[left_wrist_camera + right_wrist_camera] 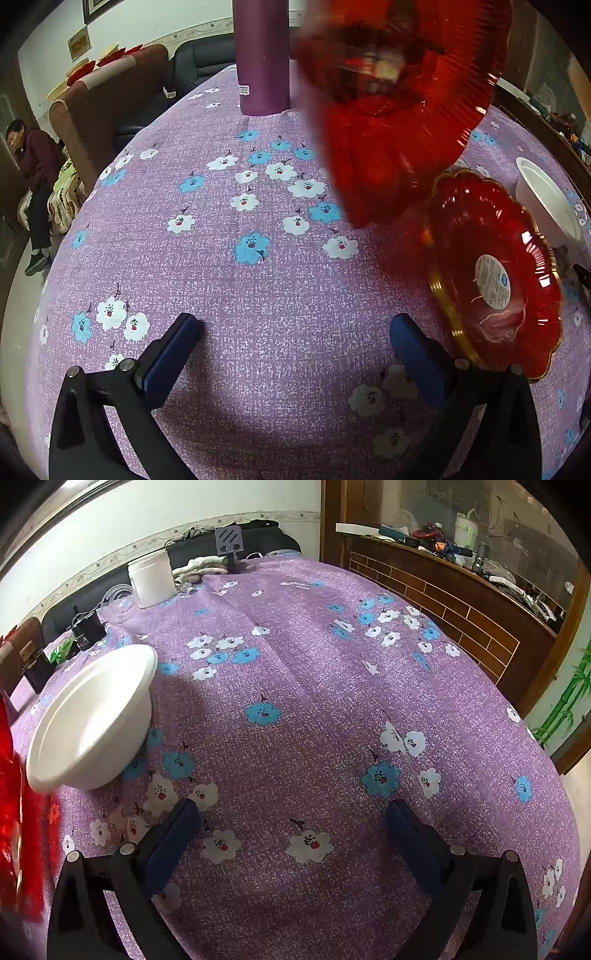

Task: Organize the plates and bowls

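Note:
My left gripper (pixel 295 332) hangs open over bare cloth with nothing between its blue pads. Just right of it a red glass plate (pixel 495 273) with a gold scalloped rim and a round label lies on the table. Above that plate a second red ribbed plate (pixel 399 92) shows blurred in the air; what holds it is hidden. A white bowl (pixel 546 203) stands beyond the gold-rimmed plate. My right gripper (pixel 295 812) is open and empty above the cloth. The white bowl (pixel 92 720) sits to its upper left, and a red plate (pixel 14 775) shows blurred at the left edge.
A purple flowered cloth (pixel 314 664) covers the table. A tall purple cylinder (pixel 262 55) stands at the far side. A white jar (pixel 151 578), clear tubing and black items sit at the back left. A wooden counter (pixel 443 602) runs on the right. A person (pixel 33 166) sits far left.

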`<state>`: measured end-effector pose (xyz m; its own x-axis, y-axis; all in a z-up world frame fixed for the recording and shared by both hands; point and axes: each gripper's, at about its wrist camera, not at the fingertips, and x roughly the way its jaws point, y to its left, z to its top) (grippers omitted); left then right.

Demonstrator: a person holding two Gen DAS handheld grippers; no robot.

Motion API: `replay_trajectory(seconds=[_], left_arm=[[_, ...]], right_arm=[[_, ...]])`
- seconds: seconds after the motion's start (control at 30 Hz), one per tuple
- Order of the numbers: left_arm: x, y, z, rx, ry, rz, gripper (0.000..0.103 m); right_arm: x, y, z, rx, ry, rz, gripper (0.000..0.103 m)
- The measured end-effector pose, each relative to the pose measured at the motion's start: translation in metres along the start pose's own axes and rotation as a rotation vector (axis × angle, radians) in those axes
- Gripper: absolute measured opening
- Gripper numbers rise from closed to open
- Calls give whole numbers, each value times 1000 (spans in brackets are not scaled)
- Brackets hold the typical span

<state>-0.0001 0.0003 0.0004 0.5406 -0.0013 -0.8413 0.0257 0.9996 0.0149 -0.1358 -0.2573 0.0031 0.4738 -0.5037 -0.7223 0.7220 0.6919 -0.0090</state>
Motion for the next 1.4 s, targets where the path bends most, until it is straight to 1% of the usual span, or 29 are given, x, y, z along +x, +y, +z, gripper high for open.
replay_trajectory(seconds=[1.4], left_arm=[[0,1,-1,0,0,0,103]], right_arm=[[-1,-1,-2,0,0,0,102]])
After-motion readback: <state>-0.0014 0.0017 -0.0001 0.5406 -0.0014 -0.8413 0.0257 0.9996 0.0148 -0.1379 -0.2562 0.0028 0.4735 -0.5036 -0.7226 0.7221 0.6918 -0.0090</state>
